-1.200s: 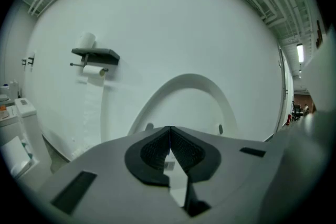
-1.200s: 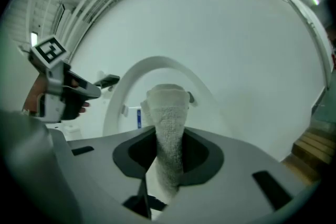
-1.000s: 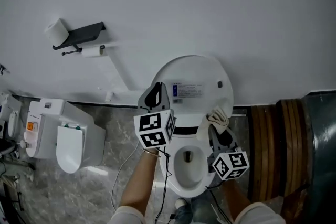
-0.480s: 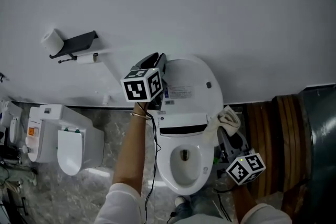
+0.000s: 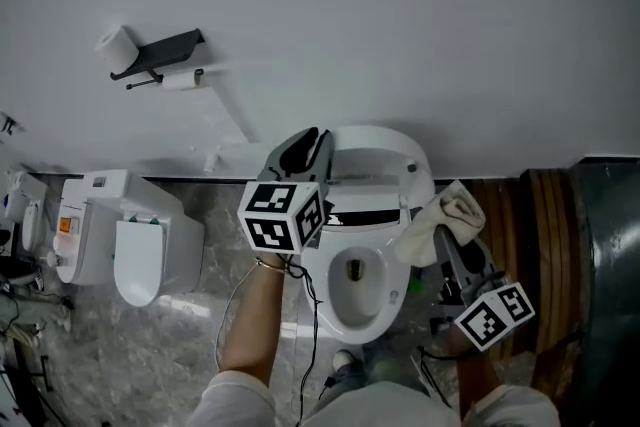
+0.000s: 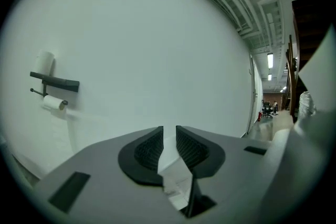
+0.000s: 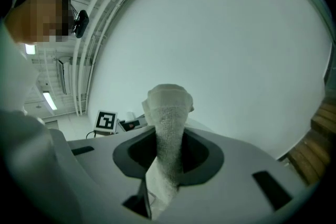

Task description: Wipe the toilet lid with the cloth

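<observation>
My left gripper (image 5: pixel 308 143) (image 6: pixel 169 147) has its jaws pinched to a narrow slit on the white left edge of the half-raised toilet lid (image 5: pixel 378 153). My right gripper (image 5: pixel 453 237) (image 7: pixel 168 152) clamps the cloth (image 5: pixel 440 218) (image 7: pixel 168 107), held just right of the bowl (image 5: pixel 352 300), apart from the lid.

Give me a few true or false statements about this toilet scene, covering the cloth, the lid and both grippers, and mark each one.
1. The right gripper is clamped on the cloth. True.
2. The left gripper has its jaws wide apart with nothing between them. False: they are nearly together on the edge of the toilet lid.
3. A paper holder hangs on the wall to the left of the toilet. True.
4. The lid lies shut over the bowl. False: the lid is raised and the bowl is open to view.
</observation>
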`<control>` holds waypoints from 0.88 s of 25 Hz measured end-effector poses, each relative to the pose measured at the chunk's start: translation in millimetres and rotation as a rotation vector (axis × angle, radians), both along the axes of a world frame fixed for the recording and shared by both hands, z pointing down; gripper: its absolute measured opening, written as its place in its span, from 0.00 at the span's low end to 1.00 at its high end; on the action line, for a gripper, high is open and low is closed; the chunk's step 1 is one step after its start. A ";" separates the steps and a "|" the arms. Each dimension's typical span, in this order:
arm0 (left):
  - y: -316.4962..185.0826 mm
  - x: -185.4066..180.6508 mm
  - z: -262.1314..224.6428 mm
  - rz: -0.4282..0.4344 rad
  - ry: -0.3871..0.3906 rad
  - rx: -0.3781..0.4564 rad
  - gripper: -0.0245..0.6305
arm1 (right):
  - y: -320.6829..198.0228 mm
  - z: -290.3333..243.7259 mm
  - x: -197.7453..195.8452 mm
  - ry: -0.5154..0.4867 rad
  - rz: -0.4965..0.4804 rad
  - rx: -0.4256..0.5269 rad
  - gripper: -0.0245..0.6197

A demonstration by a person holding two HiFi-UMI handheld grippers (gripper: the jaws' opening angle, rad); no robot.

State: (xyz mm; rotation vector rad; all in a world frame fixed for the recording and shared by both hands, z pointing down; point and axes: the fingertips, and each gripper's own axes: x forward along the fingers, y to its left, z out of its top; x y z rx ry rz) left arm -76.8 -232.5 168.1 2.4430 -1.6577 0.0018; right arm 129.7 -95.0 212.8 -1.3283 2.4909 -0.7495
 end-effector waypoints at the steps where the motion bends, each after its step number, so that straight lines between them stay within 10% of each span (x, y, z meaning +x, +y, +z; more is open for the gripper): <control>1: 17.3 2.5 2.8 0.010 -0.001 -0.002 0.17 | 7.1 -7.7 0.8 0.005 0.002 0.010 0.18; 22: 316.8 39.3 158.8 0.013 0.152 -0.069 0.17 | 220.5 9.2 48.4 0.047 0.146 -0.098 0.18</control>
